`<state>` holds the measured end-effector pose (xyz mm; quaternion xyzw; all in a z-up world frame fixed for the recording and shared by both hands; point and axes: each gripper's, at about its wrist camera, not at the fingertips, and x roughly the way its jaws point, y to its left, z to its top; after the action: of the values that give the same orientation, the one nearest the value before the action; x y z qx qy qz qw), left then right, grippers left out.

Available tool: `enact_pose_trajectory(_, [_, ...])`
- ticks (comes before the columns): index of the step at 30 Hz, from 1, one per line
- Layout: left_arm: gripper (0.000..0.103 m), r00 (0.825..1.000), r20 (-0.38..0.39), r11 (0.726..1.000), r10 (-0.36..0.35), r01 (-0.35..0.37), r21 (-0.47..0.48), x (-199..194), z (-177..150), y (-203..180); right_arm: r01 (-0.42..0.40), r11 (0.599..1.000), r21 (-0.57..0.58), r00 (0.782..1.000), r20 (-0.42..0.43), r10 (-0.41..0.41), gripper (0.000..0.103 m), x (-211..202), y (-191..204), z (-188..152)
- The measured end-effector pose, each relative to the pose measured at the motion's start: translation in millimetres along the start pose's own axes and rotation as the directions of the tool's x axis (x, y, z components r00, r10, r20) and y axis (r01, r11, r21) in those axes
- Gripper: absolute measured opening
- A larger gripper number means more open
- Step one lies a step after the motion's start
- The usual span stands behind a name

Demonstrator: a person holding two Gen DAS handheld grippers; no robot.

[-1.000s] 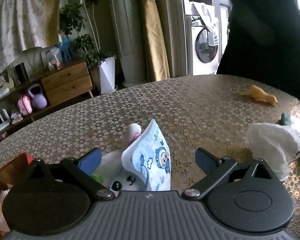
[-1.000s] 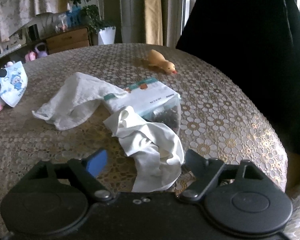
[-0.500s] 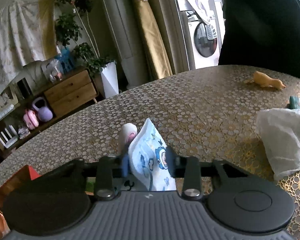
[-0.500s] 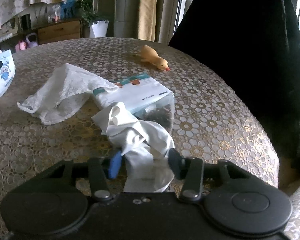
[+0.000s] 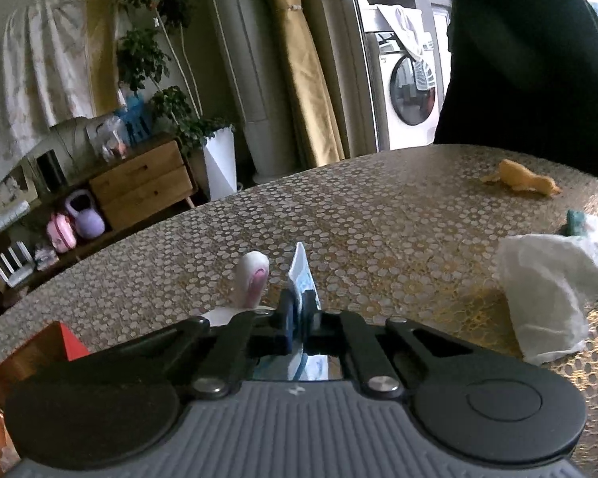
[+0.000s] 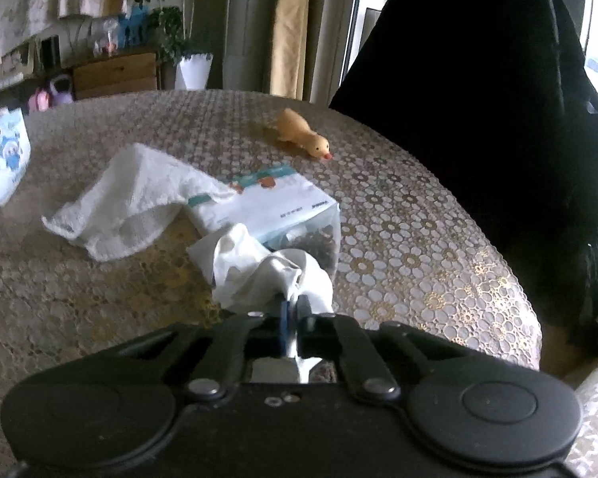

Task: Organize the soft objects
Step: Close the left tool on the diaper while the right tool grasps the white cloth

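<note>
My left gripper (image 5: 298,304) is shut on a white cloth with blue cartoon prints (image 5: 302,275), held edge-on; it also shows at the far left of the right wrist view (image 6: 4,155). A white and pink plush ear (image 5: 252,279) stands just left of it. My right gripper (image 6: 294,307) is shut on a crumpled white cloth (image 6: 259,269) that lies against a tissue pack (image 6: 275,199). A white towel (image 6: 131,199) lies left of the pack; it also shows in the left wrist view (image 5: 546,294). A yellow duck toy (image 6: 303,133) lies farther back.
The round table (image 6: 398,239) has a lace-pattern cover. A person in black (image 6: 478,99) stands at its far right edge. A red and brown box (image 5: 32,354) sits off the table's left edge. A wooden dresser (image 5: 143,183), plants and a washing machine (image 5: 406,91) stand beyond.
Both grippers went from open to shut: the left closed on the blue-print cloth, the right on the crumpled white cloth. The blue-print cloth now stands edge-on between the left fingers.
</note>
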<state>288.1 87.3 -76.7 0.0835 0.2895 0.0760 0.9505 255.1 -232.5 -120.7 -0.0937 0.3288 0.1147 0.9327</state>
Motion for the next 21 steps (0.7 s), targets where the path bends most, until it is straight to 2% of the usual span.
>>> enact_pose_trajectory(11, [0.004, 0.996, 0.013, 0.993, -0.091, 0.092, -0.077, -50, -12, 6, -0.116, 0.991, 0.064, 0.990, 0.093, 0.110, 0.002, -49, 4, 14])
enact_pose_trajectory(21, [0.004, 0.989, 0.012, 0.980, -0.147, 0.147, -0.131, -100, -23, 17, -0.250, 0.967, 0.059, 0.957, 0.165, 0.237, 0.002, -91, 34, 31])
